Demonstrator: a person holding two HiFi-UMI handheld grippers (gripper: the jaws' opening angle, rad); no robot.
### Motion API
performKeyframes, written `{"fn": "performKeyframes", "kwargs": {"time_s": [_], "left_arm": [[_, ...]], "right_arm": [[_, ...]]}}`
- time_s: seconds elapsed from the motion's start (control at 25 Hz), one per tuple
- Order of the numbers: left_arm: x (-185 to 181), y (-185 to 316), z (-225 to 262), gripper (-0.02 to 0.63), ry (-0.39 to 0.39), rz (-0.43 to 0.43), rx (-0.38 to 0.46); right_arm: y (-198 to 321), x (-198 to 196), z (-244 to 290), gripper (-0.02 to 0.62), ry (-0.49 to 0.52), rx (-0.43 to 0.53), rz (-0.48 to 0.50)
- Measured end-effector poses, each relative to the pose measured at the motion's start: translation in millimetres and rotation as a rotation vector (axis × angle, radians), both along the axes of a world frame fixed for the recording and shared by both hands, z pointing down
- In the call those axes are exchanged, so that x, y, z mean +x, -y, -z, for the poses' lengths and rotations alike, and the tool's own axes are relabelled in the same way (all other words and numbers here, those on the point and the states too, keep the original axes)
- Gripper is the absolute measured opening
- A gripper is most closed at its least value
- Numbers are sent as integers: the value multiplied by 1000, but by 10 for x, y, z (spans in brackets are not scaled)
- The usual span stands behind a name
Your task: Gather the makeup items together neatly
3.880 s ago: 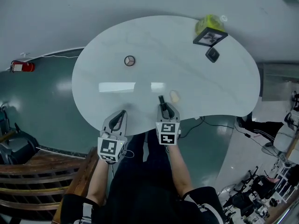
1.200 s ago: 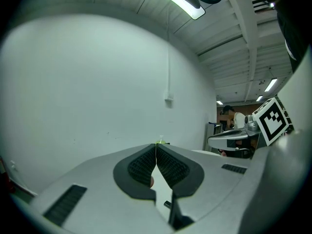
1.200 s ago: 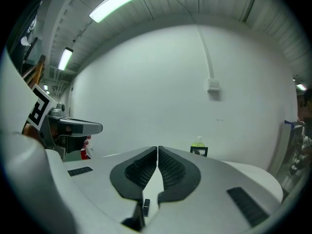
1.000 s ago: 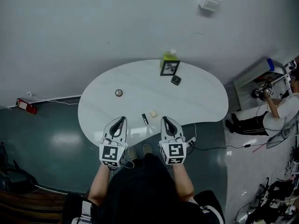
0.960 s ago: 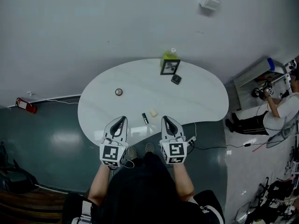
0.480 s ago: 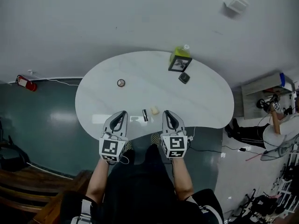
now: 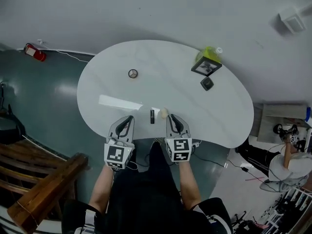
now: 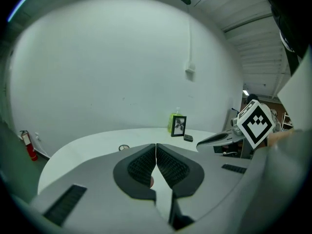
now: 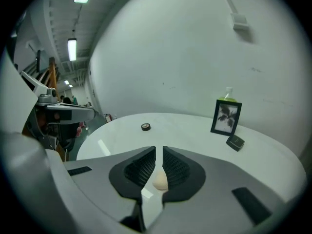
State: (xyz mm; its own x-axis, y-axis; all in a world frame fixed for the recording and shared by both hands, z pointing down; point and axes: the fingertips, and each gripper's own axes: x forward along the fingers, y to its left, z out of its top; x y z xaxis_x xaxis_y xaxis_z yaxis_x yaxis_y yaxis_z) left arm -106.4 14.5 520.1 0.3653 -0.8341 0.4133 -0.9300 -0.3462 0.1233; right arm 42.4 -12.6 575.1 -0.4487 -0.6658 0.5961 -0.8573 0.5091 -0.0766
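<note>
Both hands have dropped in the last second, and the claws that were hovering high over the near edge now sit low and close to the tabletop [image 7: 170, 62]. The left claw [image 7: 128, 118] has its jaws pressed together with nothing between them. The right claw [image 7: 170, 117] is all but closed too, only a thin slit left and nothing clamped. The makeup itself has not budged. The beige sponge [image 7: 164, 112] lies just ahead of the right claw's tip and slightly to its left, and in the right gripper view it peeks through right behind the slit. The black stick [image 7: 152, 116] lies just left of the sponge, between the two claws and a little ahead of them. The round compact [image 7: 132, 73] sits alone, well ahead of the left claw. The square compact [image 7: 207, 84] rests far ahead and to the right of the right claw, just beside the photo frame [image 7: 208, 66] with the green bottle [image 7: 210, 53] behind it. So the descent looks like a fresh approach. Sponge and stick are already paired near the front, while the two compacts are still scattered. The gathering looks only partly done, and neither claw can pick anything up until its jaws open.
</note>
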Motion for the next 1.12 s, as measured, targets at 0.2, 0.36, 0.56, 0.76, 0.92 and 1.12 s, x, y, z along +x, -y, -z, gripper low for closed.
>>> {"fn": "performKeyframes", "kwargs": {"time_s": [0.2, 0.36, 0.56, 0.76, 0.92, 1.12], "left_arm": [[-30, -63, -243, 20, 6, 34, -52], [-33, -108, -420, 20, 4, 41, -81], [-20, -139, -580, 20, -3, 52, -117], [-3, -169, -719, 20, -6, 51, -137], [13, -178, -750, 20, -5, 52, -141], [-15, -194, -752, 20, -1, 52, -141]], "right_arm": [[10, -24, -382, 44, -10, -68, 22], [26, -27, -646, 111, -17, -123, 15], [1, -43, -894, 129, -11, -179, 10], [-27, -84, -1052, 148, -4, -206, 21], [-67, -156, -1129, 161, 2, -233, 37], [-87, -189, -1173, 161, 8, -249, 10]]}}
